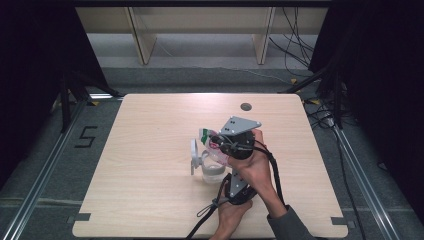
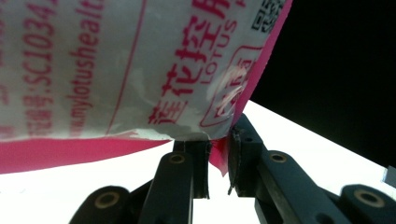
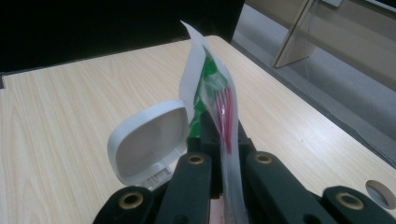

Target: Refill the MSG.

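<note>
Mid-frame over the table (image 1: 150, 150), both grippers—left gripper (image 2: 217, 154), right gripper (image 3: 224, 140)—pinch a thin packet (image 3: 212, 93) above an open-lidded container (image 1: 212, 167): light, limp, slippery—best held by its sealed edges.

- Lab-type recording bay, not a home.
- Bare wooden table (image 1: 150, 165) centred; cable hole (image 1: 245, 106) at 1 o'clock.
- Black curtains (image 1: 35, 60) at 9 and 3 o'clock.
- Loose cables (image 1: 295, 45) on grey floor, 1 o'clock.
- Floor rail (image 1: 45, 170) with taped "5" (image 1: 86, 136), 9 o'clock.
</note>
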A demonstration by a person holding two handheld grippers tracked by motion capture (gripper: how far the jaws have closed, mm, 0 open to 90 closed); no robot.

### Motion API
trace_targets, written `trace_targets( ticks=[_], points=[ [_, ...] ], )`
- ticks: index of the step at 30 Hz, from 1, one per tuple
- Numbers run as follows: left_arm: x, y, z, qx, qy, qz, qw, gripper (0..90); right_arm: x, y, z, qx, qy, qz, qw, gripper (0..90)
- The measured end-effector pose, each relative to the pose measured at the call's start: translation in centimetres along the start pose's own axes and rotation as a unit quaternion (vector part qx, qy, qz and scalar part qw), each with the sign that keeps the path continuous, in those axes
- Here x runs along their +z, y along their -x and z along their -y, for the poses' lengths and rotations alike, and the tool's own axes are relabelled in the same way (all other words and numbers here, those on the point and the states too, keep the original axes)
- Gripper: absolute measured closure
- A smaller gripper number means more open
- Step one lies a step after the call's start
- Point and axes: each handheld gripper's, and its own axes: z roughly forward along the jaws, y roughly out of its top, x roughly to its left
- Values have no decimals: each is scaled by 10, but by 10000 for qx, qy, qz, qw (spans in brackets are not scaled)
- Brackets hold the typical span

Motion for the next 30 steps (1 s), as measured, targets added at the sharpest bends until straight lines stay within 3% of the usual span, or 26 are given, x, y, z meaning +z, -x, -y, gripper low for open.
trace_targets(
  ticks=[23,30],
  points=[
    [0,0,0,3,3,10,10000,793,1,0,0,96,-16,-27,9999,900],
    [1,1,0,-14,31,12,10000,792,1,0,0,8,-1,-18,10000,900]
  ],
)
